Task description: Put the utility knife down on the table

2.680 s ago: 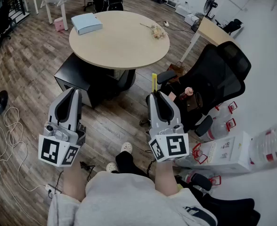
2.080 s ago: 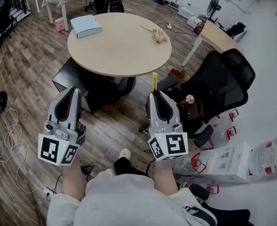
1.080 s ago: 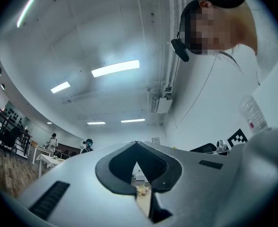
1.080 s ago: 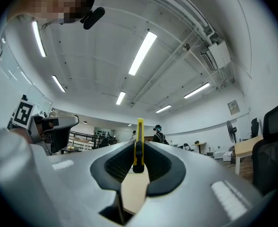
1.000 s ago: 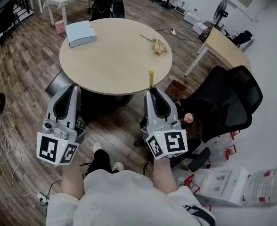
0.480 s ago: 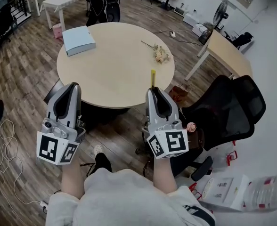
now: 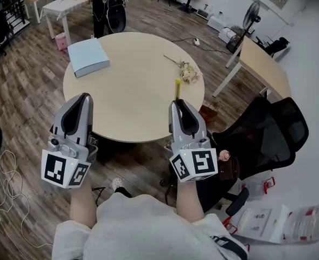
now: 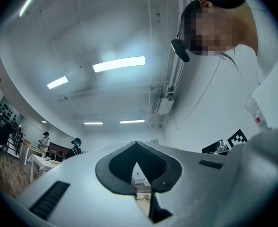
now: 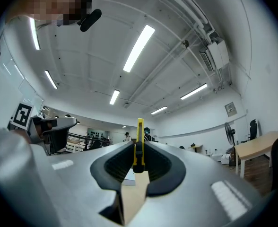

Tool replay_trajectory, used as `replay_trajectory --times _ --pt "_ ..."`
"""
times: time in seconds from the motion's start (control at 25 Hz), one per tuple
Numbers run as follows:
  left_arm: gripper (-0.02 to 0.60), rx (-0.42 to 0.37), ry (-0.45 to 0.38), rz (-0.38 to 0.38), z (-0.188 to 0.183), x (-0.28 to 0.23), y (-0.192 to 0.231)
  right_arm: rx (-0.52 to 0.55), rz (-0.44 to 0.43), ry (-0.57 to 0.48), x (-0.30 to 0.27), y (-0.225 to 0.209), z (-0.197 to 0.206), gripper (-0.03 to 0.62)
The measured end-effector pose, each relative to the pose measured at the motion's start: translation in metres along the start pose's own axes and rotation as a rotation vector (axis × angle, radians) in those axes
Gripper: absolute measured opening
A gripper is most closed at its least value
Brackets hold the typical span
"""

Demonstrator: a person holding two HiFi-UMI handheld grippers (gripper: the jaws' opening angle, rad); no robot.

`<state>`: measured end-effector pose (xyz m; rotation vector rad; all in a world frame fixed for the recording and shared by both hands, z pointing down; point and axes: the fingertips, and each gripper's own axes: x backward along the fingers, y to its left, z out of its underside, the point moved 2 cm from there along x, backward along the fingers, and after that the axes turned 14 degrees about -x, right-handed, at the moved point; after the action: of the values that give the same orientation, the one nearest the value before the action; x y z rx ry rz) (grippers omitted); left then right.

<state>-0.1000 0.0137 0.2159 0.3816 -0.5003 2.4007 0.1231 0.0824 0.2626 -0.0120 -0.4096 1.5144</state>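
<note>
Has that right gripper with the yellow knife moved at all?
Yes. The right gripper, holding the utility knife, has come forward: earlier short of the round table, its tip now overlaps the near edge.

Two tongs are in view, the left tongs [image 7: 83, 97] and the right tongs [image 7: 179, 103], and one utility knife [image 7: 177, 88]. There is one round table [image 7: 132, 91], bearing one pale blue box [image 7: 87, 57] and one bunch of dried flowers [image 7: 187, 72]. Two more tables stand beyond, a wooden table [image 7: 265, 64] and a white table [image 7: 67, 3], with perhaps others too small to count. Around them are one black office chair [image 7: 268, 140], one standing fan [image 7: 253, 10] and one standing person [image 7: 108, 10].
</note>
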Motion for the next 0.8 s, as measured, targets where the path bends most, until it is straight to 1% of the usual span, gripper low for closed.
replay_trajectory --times 0.48,0.64,0.8 --pt "0.008 0.007 -0.016 0.048 0.035 -0.037 0.073 0.005 0.035 -0.022 -0.078 0.014 0.024 0.074" --pt "0.008 0.01 -0.014 0.059 0.047 -0.042 0.093 -0.003 0.051 -0.032 -0.096 0.02 0.032 0.074" --pt "0.008 0.029 -0.007 0.056 0.06 -0.044 0.106 -0.005 0.063 -0.021 -0.107 0.021 0.041 0.074"
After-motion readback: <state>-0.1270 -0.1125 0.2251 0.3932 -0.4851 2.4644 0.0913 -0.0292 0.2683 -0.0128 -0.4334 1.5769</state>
